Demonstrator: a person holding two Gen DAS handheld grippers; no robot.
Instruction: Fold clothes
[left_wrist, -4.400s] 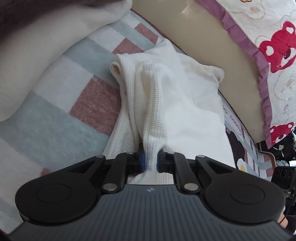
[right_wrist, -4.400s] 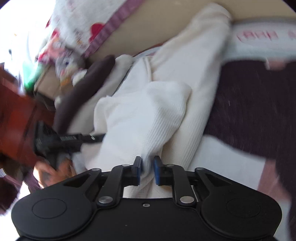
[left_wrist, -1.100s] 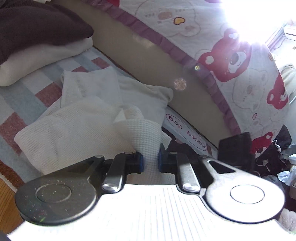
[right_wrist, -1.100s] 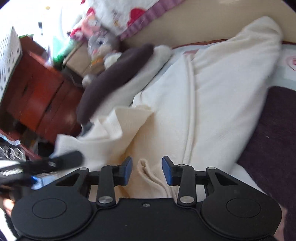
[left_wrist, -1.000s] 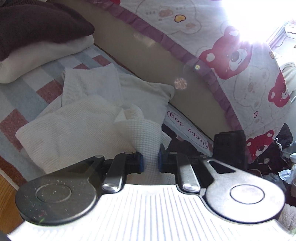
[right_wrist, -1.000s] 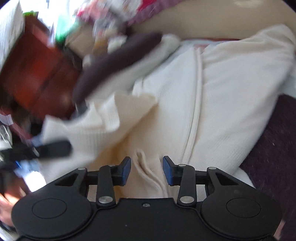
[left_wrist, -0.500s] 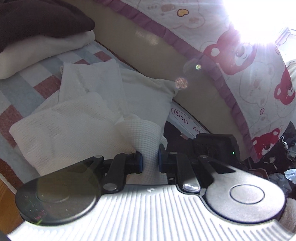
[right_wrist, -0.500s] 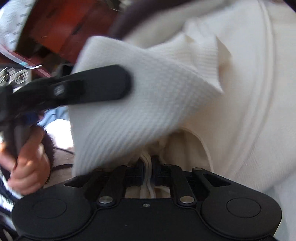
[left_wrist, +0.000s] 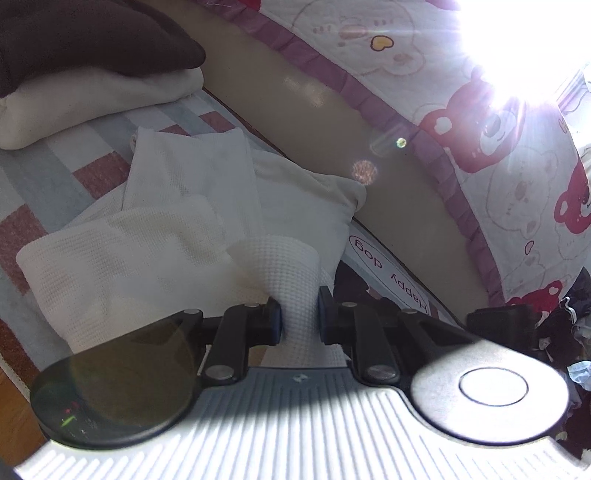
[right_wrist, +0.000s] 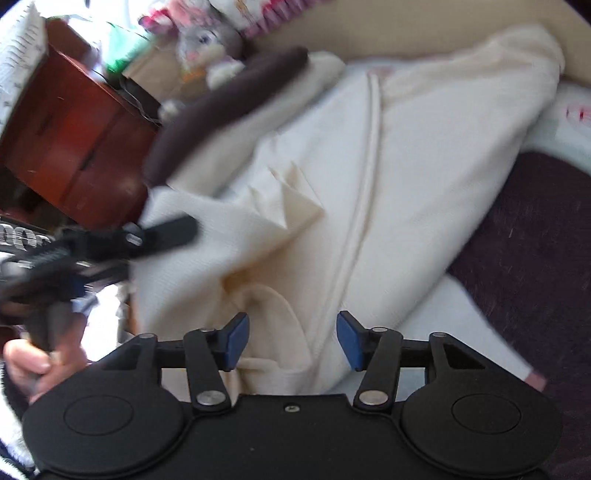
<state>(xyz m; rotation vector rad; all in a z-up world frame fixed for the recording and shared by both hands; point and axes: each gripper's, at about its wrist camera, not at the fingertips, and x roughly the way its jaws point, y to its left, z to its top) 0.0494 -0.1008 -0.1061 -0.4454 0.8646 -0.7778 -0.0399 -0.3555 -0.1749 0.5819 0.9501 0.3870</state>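
Cream waffle garment (left_wrist: 147, 236) | long axis seemingly toward headboard | left gripper (left_wrist: 298, 320) jaws clamp its corner | right gripper (right_wrist: 291, 339) jaws wide

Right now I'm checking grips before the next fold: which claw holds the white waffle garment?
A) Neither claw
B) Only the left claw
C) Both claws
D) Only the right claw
B: the left claw is shut on a bunch of the white waffle garment, while the right claw stands open over the cloth.
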